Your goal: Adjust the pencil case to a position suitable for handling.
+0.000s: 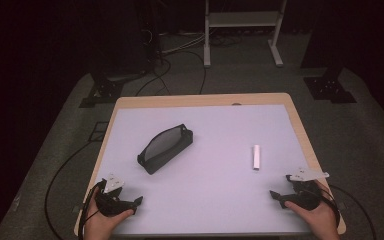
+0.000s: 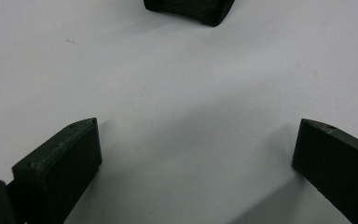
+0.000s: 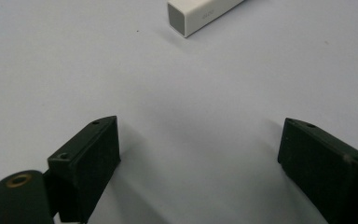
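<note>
you are holding the left gripper [image 1: 130,204] low at the table's [image 1: 220,200] near left corner, jaws standing wide with nothing between them, the pouch [image 1: 165,148] lying well ahead. the right gripper [image 1: 278,196] is sitting at the near right, jaws wide too, and its own view is showing the white bar's [image 3: 200,14] grey end face and faint print.
</note>
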{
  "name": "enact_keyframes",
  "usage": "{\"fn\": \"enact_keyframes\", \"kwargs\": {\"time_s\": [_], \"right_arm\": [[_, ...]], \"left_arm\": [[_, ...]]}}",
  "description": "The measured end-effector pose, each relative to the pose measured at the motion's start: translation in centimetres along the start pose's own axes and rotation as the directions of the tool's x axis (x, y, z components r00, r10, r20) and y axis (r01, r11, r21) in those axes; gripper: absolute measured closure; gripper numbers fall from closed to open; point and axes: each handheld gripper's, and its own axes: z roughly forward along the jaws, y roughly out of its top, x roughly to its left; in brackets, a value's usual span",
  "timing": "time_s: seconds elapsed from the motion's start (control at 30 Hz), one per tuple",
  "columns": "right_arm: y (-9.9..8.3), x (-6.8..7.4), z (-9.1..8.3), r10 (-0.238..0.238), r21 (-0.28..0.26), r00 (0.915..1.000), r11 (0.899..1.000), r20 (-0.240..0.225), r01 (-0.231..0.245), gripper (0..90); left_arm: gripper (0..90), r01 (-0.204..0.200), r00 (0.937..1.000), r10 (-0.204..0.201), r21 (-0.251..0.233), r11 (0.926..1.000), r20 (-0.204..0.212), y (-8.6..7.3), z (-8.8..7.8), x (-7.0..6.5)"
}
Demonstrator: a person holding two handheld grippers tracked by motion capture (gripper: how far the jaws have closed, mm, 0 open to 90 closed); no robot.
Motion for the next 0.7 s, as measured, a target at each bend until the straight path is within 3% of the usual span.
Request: {"fn": "enact_keyframes", "kwargs": {"time_s": [0.13,0.7], "right_arm": [[0.0,0.0,0.0,0.0,-0.001,1.0,1.0,0.001,0.0,11.5],[0.0,0.0,0.0,0.002,-0.002,1.0,1.0,0.0,-0.002,11.6]], "left_arm": [[10.9,-0.015,0.9998,0.015,-0.008,0.9998,0.013,0.1,-0.4,0.1],[27.0,-0.005,0.9991,0.007,-0.039,0.9992,0.042,1.3,-1.1,0.4]]}}
